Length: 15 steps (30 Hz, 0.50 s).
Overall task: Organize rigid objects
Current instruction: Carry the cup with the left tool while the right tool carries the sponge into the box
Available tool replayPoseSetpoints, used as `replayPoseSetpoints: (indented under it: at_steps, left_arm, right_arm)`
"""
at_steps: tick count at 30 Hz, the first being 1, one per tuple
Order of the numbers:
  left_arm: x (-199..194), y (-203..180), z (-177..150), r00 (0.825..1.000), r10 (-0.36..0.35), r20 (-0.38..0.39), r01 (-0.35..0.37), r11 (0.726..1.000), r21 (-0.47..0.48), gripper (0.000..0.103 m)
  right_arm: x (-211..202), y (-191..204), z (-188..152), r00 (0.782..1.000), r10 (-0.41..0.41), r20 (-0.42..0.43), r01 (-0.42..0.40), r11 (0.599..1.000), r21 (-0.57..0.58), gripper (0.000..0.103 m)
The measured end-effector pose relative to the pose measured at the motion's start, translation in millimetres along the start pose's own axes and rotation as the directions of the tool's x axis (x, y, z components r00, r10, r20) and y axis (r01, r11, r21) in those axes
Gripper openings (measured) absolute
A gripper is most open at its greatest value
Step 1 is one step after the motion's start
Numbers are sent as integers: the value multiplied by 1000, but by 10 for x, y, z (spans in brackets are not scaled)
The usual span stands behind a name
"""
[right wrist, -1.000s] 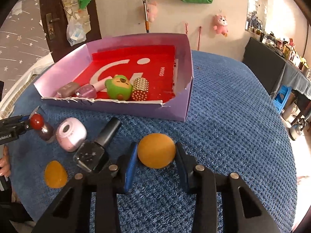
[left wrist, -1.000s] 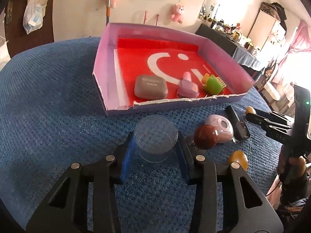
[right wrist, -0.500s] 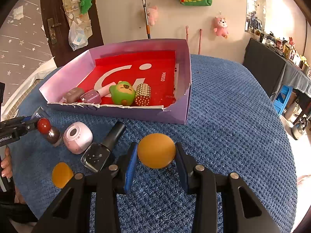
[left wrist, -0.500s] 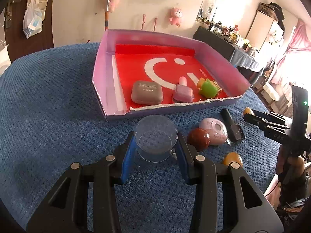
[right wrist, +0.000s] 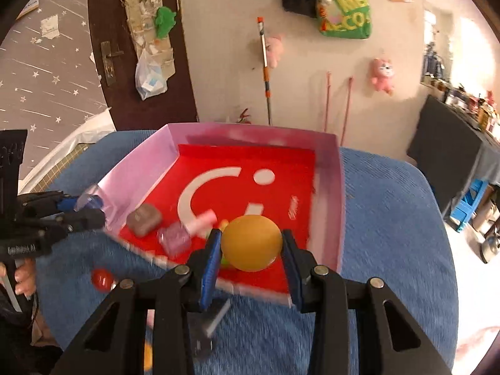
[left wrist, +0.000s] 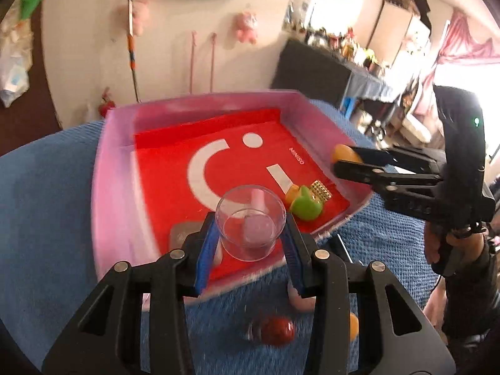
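My left gripper (left wrist: pixel 250 234) is shut on a clear plastic cup (left wrist: pixel 251 226), held above the near part of the pink box (left wrist: pixel 103 187) with the red floor. My right gripper (right wrist: pixel 250 247) is shut on an orange ball (right wrist: pixel 250 243) over the box's front right part. In the left wrist view the right gripper (left wrist: pixel 336 157) hangs with the orange ball (left wrist: pixel 342 153) at the box's right wall. In the right wrist view the left gripper (right wrist: pixel 87 207) holds the clear cup (right wrist: pixel 89 201) at the left wall.
Inside the box lie a grey case (right wrist: pixel 144 220), a pink nail polish bottle (right wrist: pixel 178 239), a green toy (left wrist: pixel 306 207) and a gold cylinder (left wrist: pixel 320 189). On the blue cloth before the box sit a red-capped bottle (left wrist: pixel 276 328), a black polish bottle (right wrist: pixel 212 322) and an orange piece (left wrist: pixel 353 325).
Both grippers have risen and moved forward from the blue cloth to above the box's front, each still carrying its object. The loose items on the cloth now lie below and behind the fingers.
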State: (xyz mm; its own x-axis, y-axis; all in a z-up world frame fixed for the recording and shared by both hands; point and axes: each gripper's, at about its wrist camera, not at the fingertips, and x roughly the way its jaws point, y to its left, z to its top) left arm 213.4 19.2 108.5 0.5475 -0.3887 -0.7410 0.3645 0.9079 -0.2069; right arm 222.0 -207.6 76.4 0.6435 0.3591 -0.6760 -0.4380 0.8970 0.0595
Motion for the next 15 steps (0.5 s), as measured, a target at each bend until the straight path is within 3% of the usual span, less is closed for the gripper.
replayPoseSetpoints:
  at_steps: [7, 15]
  left_arm:
    - [504, 122, 213, 993, 16, -116, -18, 1000, -21, 38]
    - [832, 207, 320, 982, 54, -183, -60, 998, -28, 38]
  right_arm:
    - [660, 74, 288, 983, -67, -171, 55, 996, -75, 40]
    - [1034, 7, 311, 956, -98, -275, 78, 993, -85, 40]
